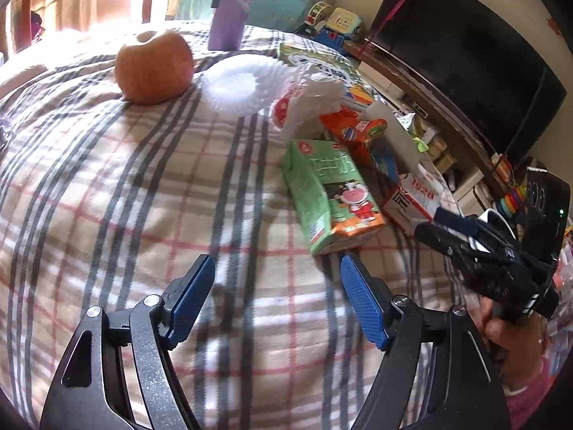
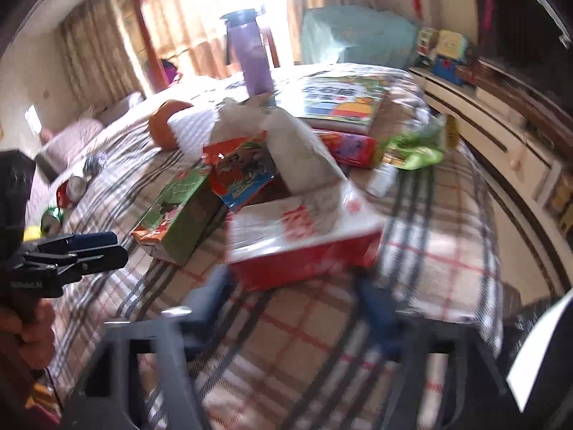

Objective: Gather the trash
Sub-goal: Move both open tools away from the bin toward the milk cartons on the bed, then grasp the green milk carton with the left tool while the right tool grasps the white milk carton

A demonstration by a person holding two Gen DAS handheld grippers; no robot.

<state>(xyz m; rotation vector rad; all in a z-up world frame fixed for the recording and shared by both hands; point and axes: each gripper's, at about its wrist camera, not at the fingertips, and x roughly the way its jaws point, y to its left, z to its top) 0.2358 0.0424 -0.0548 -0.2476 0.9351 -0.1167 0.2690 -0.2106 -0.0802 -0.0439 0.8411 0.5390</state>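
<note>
A green drink carton (image 1: 331, 193) lies on the plaid cloth (image 1: 143, 197) just ahead and right of my open, empty left gripper (image 1: 277, 294). Behind it lie an orange snack wrapper (image 1: 352, 127), a white plastic bag (image 1: 311, 98), a white foam fruit net (image 1: 238, 84) and a red and white box (image 1: 415, 197). My right gripper (image 1: 429, 227) shows at the right edge there. In the blurred right wrist view my right gripper (image 2: 290, 294) is open, just short of the red and white box (image 2: 304, 240). The carton (image 2: 179, 211), the wrapper (image 2: 243, 172) and my left gripper (image 2: 107, 247) lie to its left.
An orange (image 1: 154, 68) and a purple bottle (image 1: 229, 10) stand at the far side. A picture book (image 2: 340, 98), a green packet (image 2: 415, 147) and a red tube (image 2: 347, 148) lie further back. Cans (image 2: 71, 188) lie at the left. A cabinet (image 2: 501, 136) with a TV (image 1: 465, 71) runs along the right.
</note>
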